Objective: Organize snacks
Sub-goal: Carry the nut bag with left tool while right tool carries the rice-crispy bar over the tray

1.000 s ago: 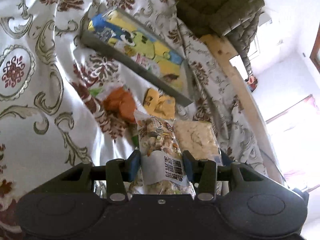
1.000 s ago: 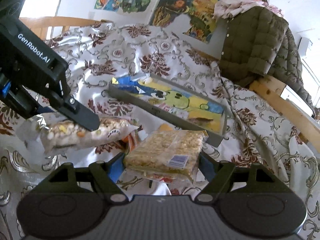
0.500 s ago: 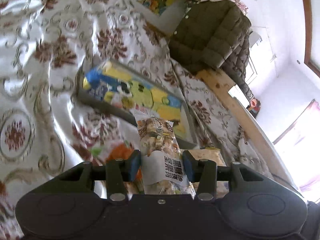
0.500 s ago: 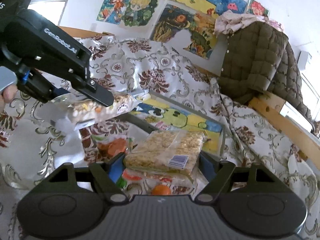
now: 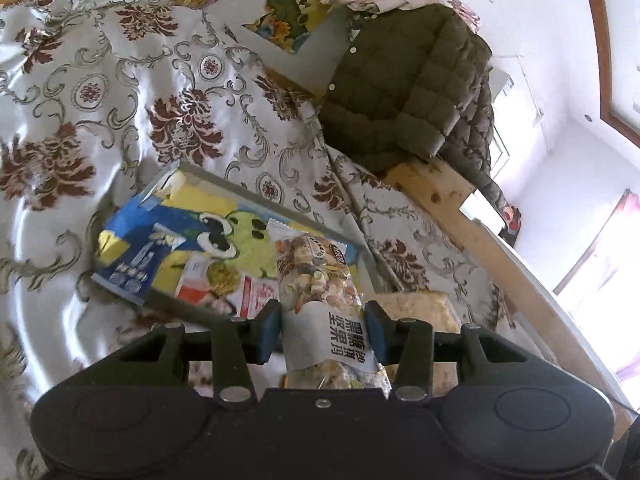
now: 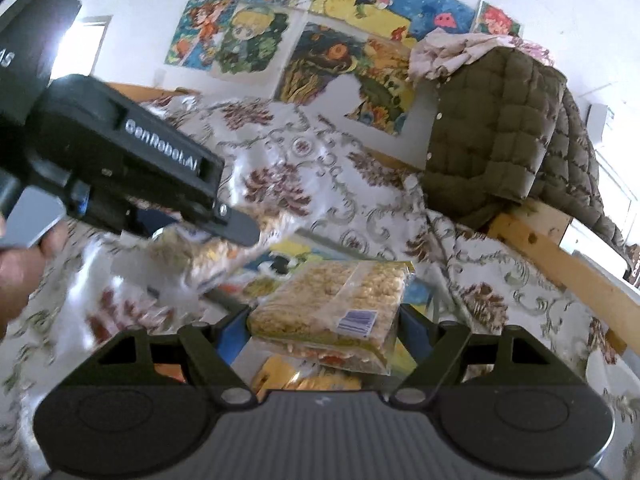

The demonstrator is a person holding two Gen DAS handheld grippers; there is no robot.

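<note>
While both tools grip snacks, a cartoon-printed tray [image 5: 224,240] lies below.
Left tool [image 5: 323,330] pinches a mixed-nut packet [image 5: 316,276]; right tool [image 6: 320,330] pinches a puffed-rice cake pack [image 6: 340,300].

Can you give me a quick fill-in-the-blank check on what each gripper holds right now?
1. The left gripper is shut on a bag of mixed ____.
2. The right gripper is shut on a clear pack of puffed rice ____.
3. The tray lies on a ____ cloth.
4. An olive ____ hangs behind the tray.

Missing words: nuts; cakes; floral; jacket
</note>
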